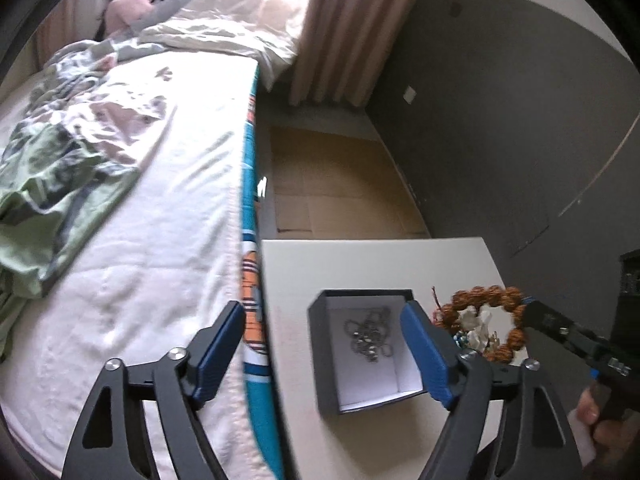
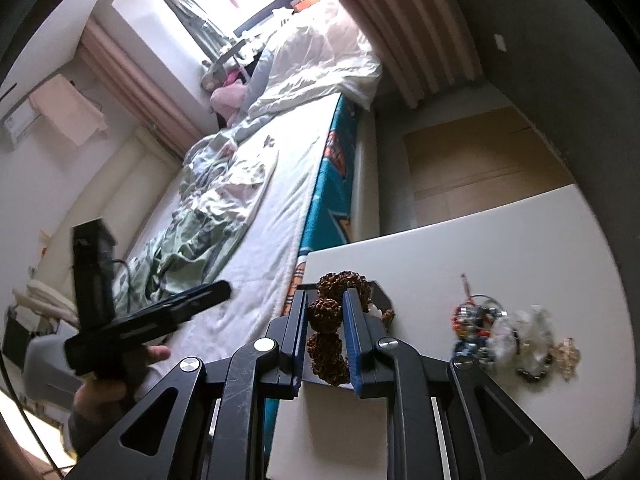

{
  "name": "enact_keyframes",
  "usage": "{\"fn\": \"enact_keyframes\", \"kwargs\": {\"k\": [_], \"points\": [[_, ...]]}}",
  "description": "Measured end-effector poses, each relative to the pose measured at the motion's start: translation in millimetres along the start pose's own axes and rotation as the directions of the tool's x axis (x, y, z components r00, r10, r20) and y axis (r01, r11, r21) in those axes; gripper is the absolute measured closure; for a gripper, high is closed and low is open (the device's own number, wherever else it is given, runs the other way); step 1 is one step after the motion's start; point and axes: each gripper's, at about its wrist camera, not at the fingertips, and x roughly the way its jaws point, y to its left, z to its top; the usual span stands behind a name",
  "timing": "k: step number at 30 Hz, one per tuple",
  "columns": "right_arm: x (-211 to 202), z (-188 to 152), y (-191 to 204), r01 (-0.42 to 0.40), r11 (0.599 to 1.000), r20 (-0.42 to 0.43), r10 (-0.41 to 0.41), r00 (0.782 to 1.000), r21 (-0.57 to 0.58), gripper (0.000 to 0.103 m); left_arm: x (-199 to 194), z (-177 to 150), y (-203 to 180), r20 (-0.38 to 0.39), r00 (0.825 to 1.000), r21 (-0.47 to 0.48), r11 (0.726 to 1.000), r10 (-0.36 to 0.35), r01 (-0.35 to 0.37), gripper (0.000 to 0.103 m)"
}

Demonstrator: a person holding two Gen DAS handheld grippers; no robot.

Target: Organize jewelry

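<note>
A dark box [image 1: 322,364] with a white lining stands open on the white table [image 1: 360,264]; a silver chain [image 1: 370,336] lies inside. My left gripper [image 1: 324,316] is open over the box's left half, nothing between its fingers. A bracelet of big brown beads [image 1: 490,296] hangs right of the box, and my right gripper [image 2: 325,300] is shut on it [image 2: 326,332]. The right gripper [image 1: 536,314] enters from the right in the left wrist view. A pile of mixed jewelry [image 2: 500,332] lies on the table [image 2: 480,248], right of the bracelet.
A bed [image 1: 160,240] with rumpled sheets runs along the table's left edge. Cardboard [image 1: 340,184] covers the floor beyond the table, and a grey wall [image 1: 500,120] stands to the right. In the right wrist view a hand [image 2: 152,356] holds the left gripper [image 2: 200,298] at the left.
</note>
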Motion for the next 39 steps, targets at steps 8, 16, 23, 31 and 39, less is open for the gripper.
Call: {"fn": "enact_keyframes", "kwargs": {"k": [8, 16, 23, 31, 39], "points": [[43.3, 2.9, 15.9, 0.005, 1.000, -0.072, -0.006, 0.997, -0.007, 0.084, -37.1, -4.3, 26.8, 0.091, 0.995, -0.030, 0.999, 0.029, -0.026, 0.002], [24.6, -0.9, -4.8, 0.111, 0.994, -0.057, -0.110, 0.992, 0.016, 0.042, -47.5, -10.4, 26.4, 0.127, 0.992, -0.018, 1.000, -0.007, 0.009, 0.001], [-21.2, -13.7, -24.2, 0.158, 0.987, -0.005, -0.158, 0.987, 0.001, 0.012, -39.8, -17.4, -4.7, 0.128, 0.991, 0.027, 0.999, -0.028, 0.025, 0.001], [-65.6, -28.5, -67.1, 0.187, 0.979, 0.010, -0.188, 0.982, 0.082, 0.000, -25.4, -22.6, -50.4, 0.108, 0.991, 0.067, 0.995, -0.084, 0.077, 0.001], [-91.7, -39.3, -106.6, 0.227, 0.961, 0.024, -0.233, 0.972, 0.158, 0.000, -4.6, -28.6, -100.0, 0.059, 0.989, 0.126, 0.983, -0.138, 0.130, 0.012]]}}
